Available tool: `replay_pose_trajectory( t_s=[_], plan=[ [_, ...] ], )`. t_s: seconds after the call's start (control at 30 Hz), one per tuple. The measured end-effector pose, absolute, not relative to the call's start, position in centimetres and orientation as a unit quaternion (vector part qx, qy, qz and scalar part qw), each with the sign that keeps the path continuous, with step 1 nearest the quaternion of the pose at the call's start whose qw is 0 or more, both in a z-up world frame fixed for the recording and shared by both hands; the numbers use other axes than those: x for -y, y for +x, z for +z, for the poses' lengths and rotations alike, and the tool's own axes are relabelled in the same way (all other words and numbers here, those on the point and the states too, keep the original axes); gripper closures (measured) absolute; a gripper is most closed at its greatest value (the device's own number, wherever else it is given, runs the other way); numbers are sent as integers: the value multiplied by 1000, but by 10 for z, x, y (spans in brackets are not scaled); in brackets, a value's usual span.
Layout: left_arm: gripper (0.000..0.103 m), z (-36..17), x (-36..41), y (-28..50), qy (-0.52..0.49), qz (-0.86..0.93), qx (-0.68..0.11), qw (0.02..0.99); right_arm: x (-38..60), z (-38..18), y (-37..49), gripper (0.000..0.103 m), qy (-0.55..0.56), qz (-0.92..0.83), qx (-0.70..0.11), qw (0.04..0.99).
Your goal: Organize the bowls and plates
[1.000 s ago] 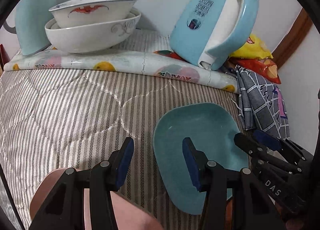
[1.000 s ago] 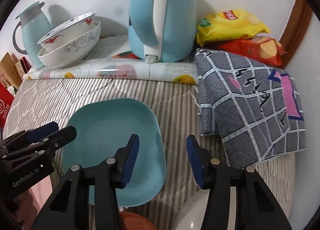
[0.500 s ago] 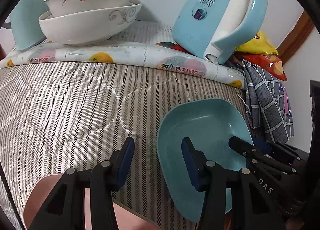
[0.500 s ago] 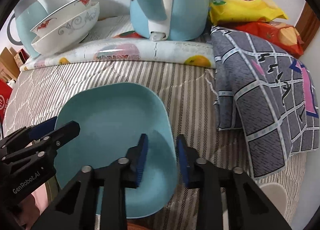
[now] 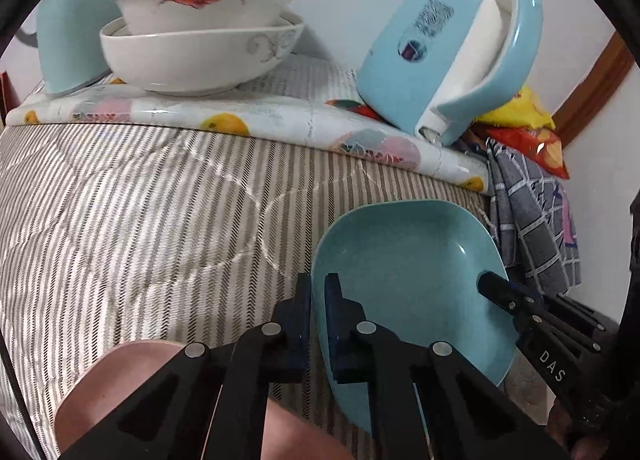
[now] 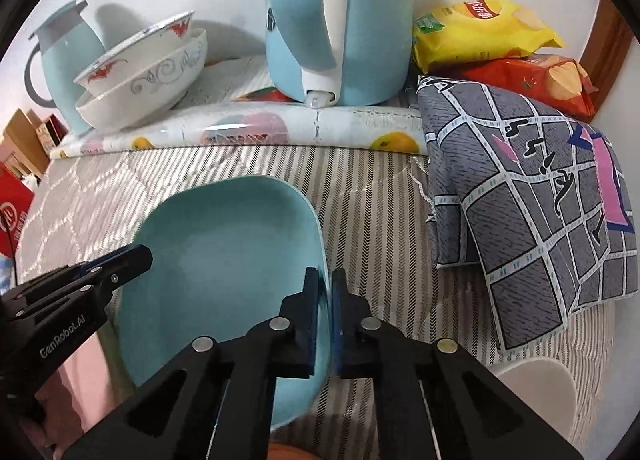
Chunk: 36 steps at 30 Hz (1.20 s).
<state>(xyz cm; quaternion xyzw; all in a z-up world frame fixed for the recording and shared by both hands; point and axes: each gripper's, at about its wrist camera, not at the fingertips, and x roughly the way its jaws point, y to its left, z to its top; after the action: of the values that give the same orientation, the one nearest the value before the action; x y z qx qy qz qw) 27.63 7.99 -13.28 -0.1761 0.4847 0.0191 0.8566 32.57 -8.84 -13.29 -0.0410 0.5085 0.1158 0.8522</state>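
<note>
A teal square plate (image 5: 400, 272) (image 6: 224, 252) sits tilted over the striped quilt. My left gripper (image 5: 318, 288) is closing its jaws hard on the plate's left rim, which is pinched between the blue pads. My right gripper (image 6: 325, 280) is likewise closing on the opposite rim, pads pressed on both sides. Each gripper shows in the other's view, the right gripper (image 5: 492, 284) and the left gripper (image 6: 132, 256). Two stacked white bowls (image 5: 200, 44) (image 6: 148, 76) stand at the back left on a fruit-print mat (image 5: 280, 128).
A light-blue kettle (image 6: 340, 20) and a blue thermos jug (image 6: 68, 52) stand by the wall. Snack bags (image 6: 480, 28) and a folded grey cloth (image 6: 520, 200) lie at the right. A pink dish (image 5: 120, 380) and a white bowl (image 6: 532, 392) sit near the front edge.
Both grippers went from open astride the plate's rims to clamped on them. The plate now tilts up a little off the quilt.
</note>
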Motion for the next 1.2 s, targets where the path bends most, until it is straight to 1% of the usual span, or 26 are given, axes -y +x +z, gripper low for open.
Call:
replay_pose_trajectory(
  t_s=[0.13,0.3,0.7,0.97,1.2],
  plan=[
    [97,-122,-84,272,-178,16,-474,862,88,-121,318,101,-38,120,-498,858],
    [97,-109,-80,267,-169,18,-461,871,88,-111,310,101,-33,125,-488,863],
    [97,-94,-77,254,-162,23,-454,876,91,-90,296,101,-17,130,-465,876],
    [90,-90,-75,247,-176,7,-457,872,93,-79,284,101,-10,127,-457,880],
    [90,-81,-76,237,-181,-4,-444,878,95,-68,271,101,-6,128,-448,885]
  ],
)
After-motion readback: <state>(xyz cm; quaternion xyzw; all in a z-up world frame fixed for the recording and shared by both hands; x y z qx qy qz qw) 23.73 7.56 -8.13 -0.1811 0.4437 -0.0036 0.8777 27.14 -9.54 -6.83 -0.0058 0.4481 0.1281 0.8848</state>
